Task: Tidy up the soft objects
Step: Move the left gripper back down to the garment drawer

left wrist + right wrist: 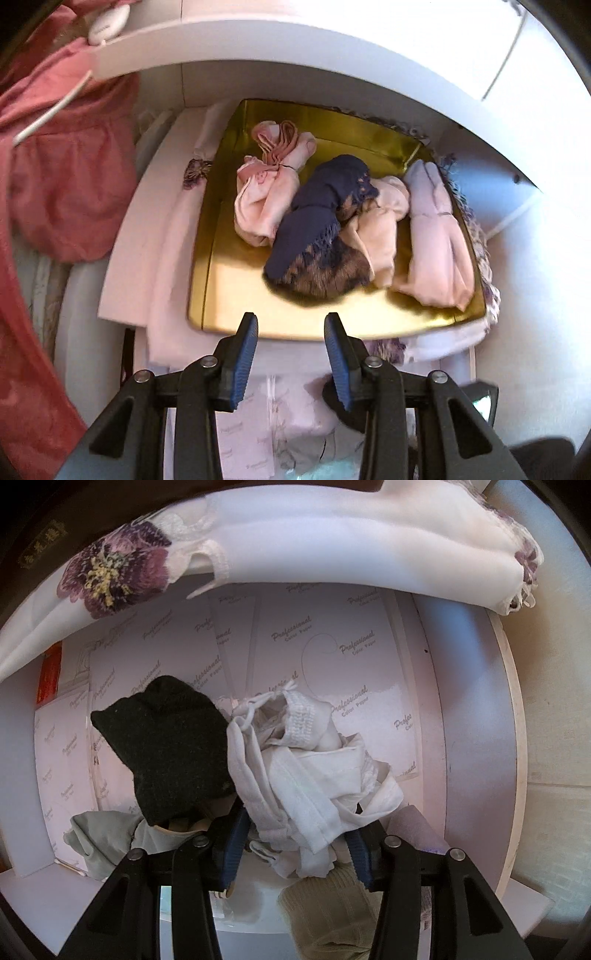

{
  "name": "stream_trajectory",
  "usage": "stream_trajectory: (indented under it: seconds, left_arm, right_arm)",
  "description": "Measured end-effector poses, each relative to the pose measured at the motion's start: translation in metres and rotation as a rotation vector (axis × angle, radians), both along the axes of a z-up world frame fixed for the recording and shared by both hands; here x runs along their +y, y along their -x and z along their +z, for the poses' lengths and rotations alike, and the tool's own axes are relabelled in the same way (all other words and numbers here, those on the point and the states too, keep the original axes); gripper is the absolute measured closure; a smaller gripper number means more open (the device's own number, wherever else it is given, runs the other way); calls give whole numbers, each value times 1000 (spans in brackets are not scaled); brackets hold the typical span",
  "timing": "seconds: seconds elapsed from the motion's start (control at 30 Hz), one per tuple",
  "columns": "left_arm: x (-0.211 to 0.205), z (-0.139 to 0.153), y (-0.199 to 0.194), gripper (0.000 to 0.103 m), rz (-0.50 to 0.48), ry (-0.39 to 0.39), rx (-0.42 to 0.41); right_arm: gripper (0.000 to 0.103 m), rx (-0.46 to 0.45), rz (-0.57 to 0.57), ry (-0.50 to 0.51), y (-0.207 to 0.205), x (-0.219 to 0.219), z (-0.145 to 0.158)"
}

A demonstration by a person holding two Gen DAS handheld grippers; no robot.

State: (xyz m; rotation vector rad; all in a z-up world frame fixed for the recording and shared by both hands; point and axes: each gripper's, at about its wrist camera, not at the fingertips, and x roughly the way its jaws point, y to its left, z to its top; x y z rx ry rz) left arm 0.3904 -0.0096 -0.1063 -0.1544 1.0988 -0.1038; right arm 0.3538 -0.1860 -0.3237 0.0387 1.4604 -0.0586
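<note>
In the left wrist view a gold tray [229, 295] holds several tied soft bundles: a pink one [262, 199], a navy lace one [317, 229], a cream one [384, 229] and a pale pink one [439, 251]. My left gripper [291, 319] hangs open just before the tray's near edge, with nothing between its blue pads. In the right wrist view my right gripper [299, 823] points down into a paper-lined drawer [332, 646], shut on a crumpled white cloth [303, 775] that hides its fingertips. A black knit piece [173, 746] lies just left of the cloth.
The tray rests on a folded white cloth with purple embroidered flowers [110, 572] under a white shelf [258, 40]. Red-pink garments [74, 184] hang at the left. In the drawer lie a grey-green cloth [99, 838], a beige ribbed sock [328, 912] and an orange box [50, 672].
</note>
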Motion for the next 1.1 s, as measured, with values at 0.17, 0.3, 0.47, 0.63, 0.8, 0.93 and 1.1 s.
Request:
stream_trajectory:
  seconds: [0.17, 0.3, 0.47, 0.63, 0.8, 0.93, 1.1]
  left_arm:
    - [8, 11, 34, 66, 6, 30, -27]
    - [12, 9, 53, 66, 13, 46, -12]
    - [14, -17, 76, 66, 15, 30, 72]
    - [15, -52, 90, 66, 22, 19, 179]
    - [15, -83, 101, 66, 17, -13, 273]
    - [11, -113, 105, 66, -8, -43, 368]
    - [-2, -134, 104, 65, -73, -31, 423]
  right_arm:
    - [52, -2, -2, 1, 0, 2, 1]
    - [52, -3, -1, 0, 0, 1, 1]
    - [52, -4, -3, -3, 1, 0, 3]
    - [52, -6, -5, -9, 2, -3, 6]
    - [52, -5, -9, -10, 2, -4, 5]
    - [52, -6, -11, -11, 1, -5, 5]
    - [56, -13, -4, -9, 2, -6, 6]
